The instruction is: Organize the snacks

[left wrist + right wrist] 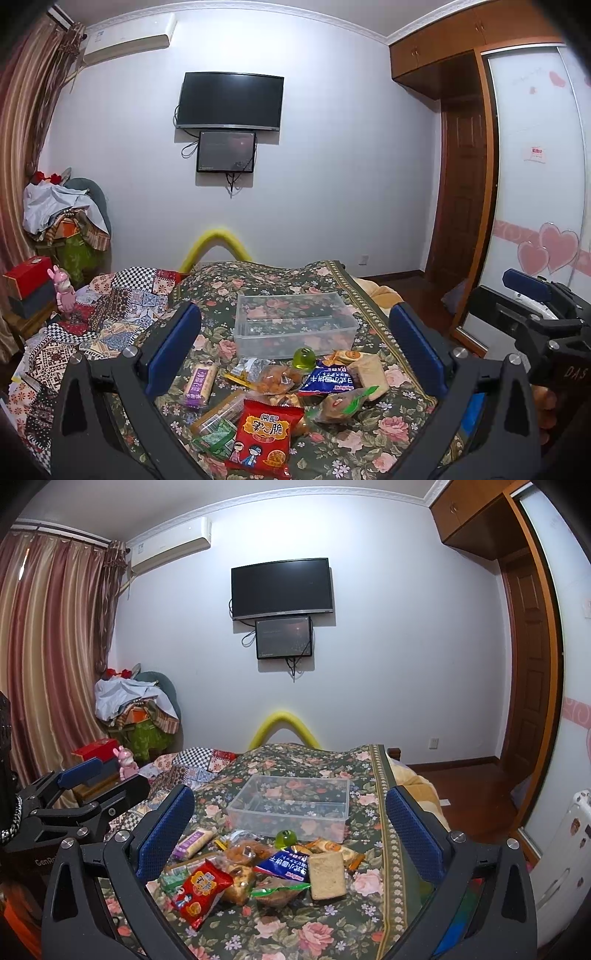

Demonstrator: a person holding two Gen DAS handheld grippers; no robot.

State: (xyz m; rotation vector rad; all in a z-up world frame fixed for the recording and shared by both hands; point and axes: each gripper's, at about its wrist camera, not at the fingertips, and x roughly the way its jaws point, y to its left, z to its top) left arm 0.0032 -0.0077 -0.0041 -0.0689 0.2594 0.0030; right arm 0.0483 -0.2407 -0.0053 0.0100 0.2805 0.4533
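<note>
The bed (258,291), under a floral cover, carries everything. On it sits a clear bin (295,325), and it looks empty: the cover's pattern shows through its walls and floor, and no packet lies inside. So, as I judge it, nothing is sorted yet and the whole job is left.

The snacks (280,391) lie in a loose heap on the cover just in front of the bin, on the near side. Largest is the red packet (264,432) at the front, then a blue packet (327,380), a tan slab (327,875) in clear wrap, and a purple bar (201,382) off to the left. Smallest is a green jelly cup (304,358), close to the bin's near wall.

The left gripper (295,347) has its blue pads spread wide, holding nothing and touching nothing; the heap shows between them. The right gripper (290,825) is likewise spread wide and bare, clear of the snacks. Both hang above the near edge of the heap, side by side.
</note>
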